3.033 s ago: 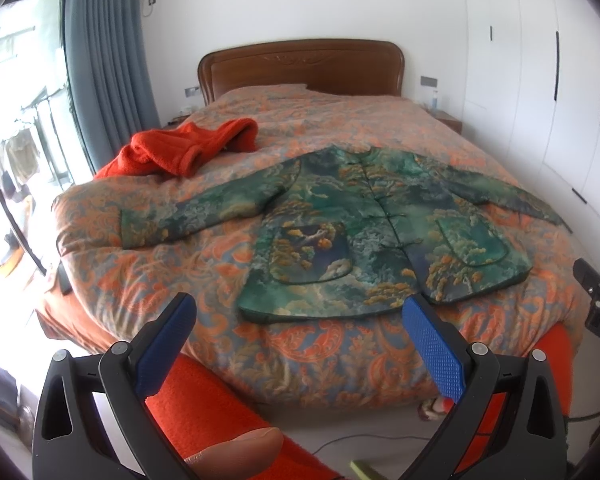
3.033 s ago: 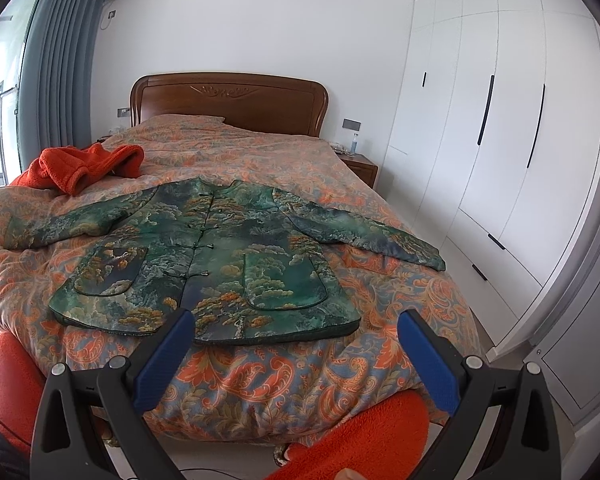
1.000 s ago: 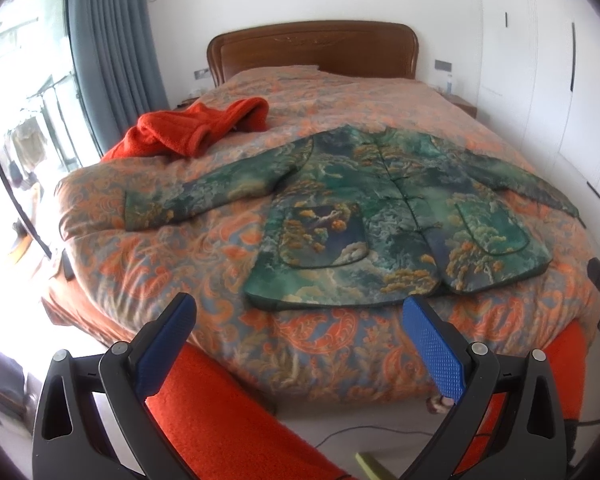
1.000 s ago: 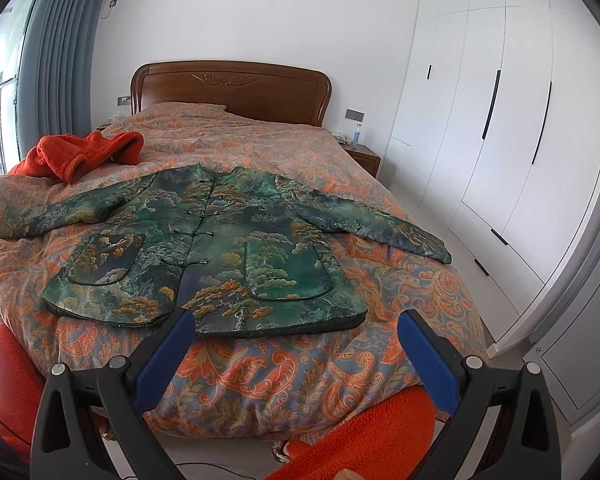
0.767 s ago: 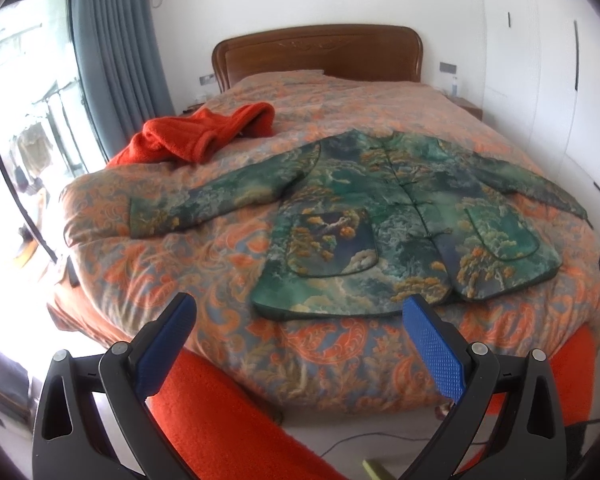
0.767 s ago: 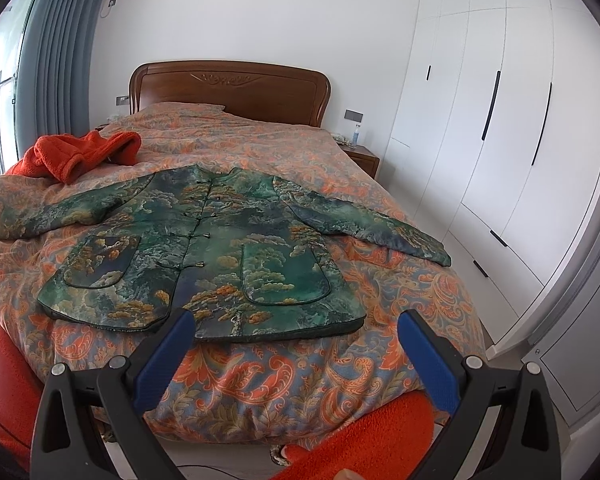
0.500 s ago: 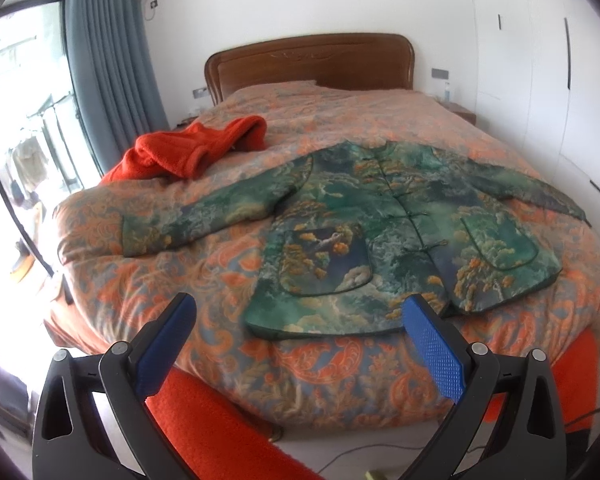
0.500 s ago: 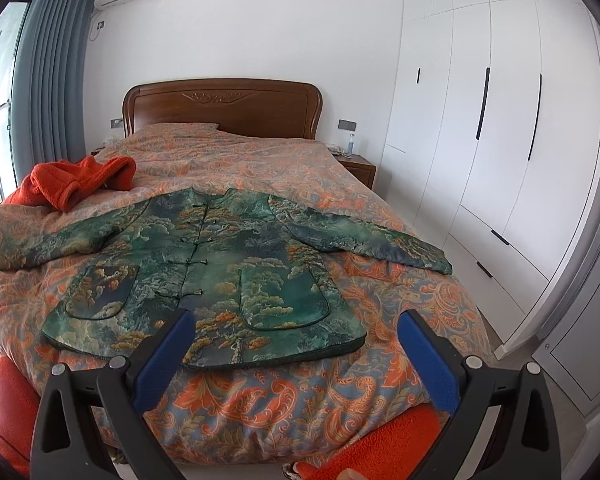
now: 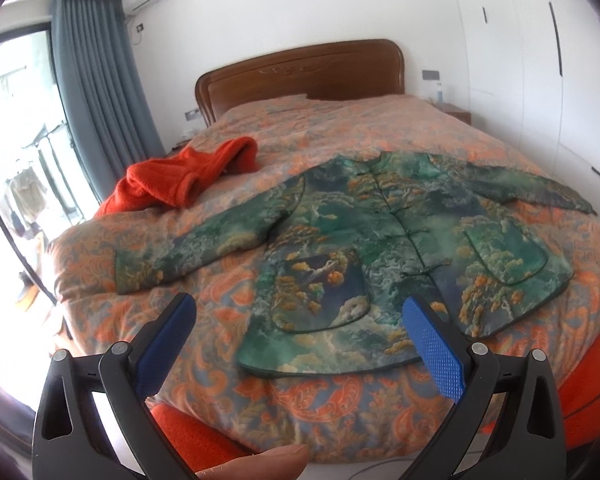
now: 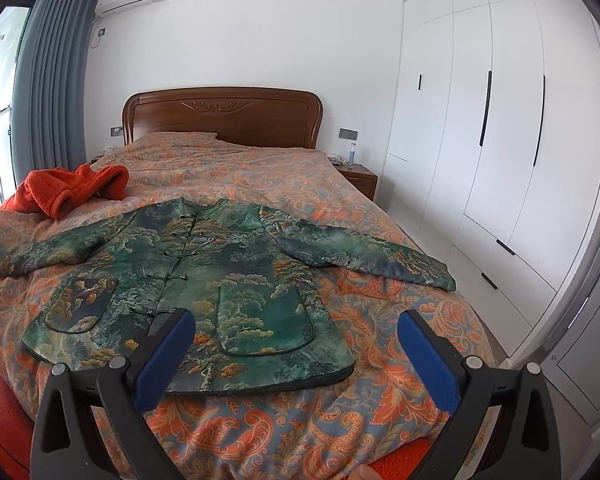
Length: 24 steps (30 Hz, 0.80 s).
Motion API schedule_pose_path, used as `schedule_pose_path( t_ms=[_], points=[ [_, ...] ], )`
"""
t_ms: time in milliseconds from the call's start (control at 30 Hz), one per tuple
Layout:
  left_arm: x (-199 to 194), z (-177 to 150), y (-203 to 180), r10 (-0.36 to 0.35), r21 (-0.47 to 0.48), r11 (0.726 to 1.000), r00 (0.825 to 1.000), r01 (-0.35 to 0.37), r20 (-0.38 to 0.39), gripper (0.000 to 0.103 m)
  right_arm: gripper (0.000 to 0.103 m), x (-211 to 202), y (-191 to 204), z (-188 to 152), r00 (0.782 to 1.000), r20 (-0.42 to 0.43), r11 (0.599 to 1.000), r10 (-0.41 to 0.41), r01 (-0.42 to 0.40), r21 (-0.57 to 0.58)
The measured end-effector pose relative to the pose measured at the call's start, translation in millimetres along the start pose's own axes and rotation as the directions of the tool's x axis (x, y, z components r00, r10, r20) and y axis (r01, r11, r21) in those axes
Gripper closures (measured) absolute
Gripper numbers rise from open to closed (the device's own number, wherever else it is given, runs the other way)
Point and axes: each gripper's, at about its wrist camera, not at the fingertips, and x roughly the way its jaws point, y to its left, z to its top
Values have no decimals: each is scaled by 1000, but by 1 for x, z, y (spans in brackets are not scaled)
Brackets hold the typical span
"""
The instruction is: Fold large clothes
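Nothing was folded yet: the jacket [image 9: 400,248] lay spread flat beyond both grippers, left [image 9: 300,320] and right [image 10: 296,336], their fingers wide apart, empty.

No text, label, brand, number or sign can be read in either wrist view; nothing legible stands on anything.

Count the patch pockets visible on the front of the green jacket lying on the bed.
2: one pocket on the jacket's window-side front panel, another pocket on the wardrobe-side panel, both near the hem. None seem hidden.
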Motion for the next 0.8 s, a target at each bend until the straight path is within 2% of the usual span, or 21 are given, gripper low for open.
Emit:
schedule_pose_path(
  t_ms=[167, 300, 467, 567, 667, 733, 800],
  points=[
    [4, 10, -2, -30, -55, 998, 999, 32, 33, 0, 0, 32, -8, -2, 1000, -17, 999, 17, -17, -39],
    [13, 15, -3, 8, -65, 998, 999, -6, 39, 0, 0, 63, -29, 1, 999, -32, 1000, 16, -16, -10],
    [37, 10, 0, -50, -103, 994, 997, 43, -65, 0, 0, 122, -75, 12, 998, -56, 999, 0, 3, 42],
    [47, 4, 1, -104, -133, 987, 987, 87, -122, 0, 0, 162, -122, 17, 996, -83, 988, 10, 3, 152],
    [56, 0, 1, -119, -155, 983, 981, 95, -152, 0, 0, 209, -186, 10, 991, -118, 930, 66, -18, 368],
    [61, 0, 3, -120, -164, 982, 979, 93, -163, 0, 0, 243, -225, -2, 982, -173, 863, 70, 27, 504],
    [65, 0, 4, -116, -169, 982, 979, 87, -170, 0, 0, 273, -255, -16, 972, -208, 781, 110, 45, 623]
  ],
)
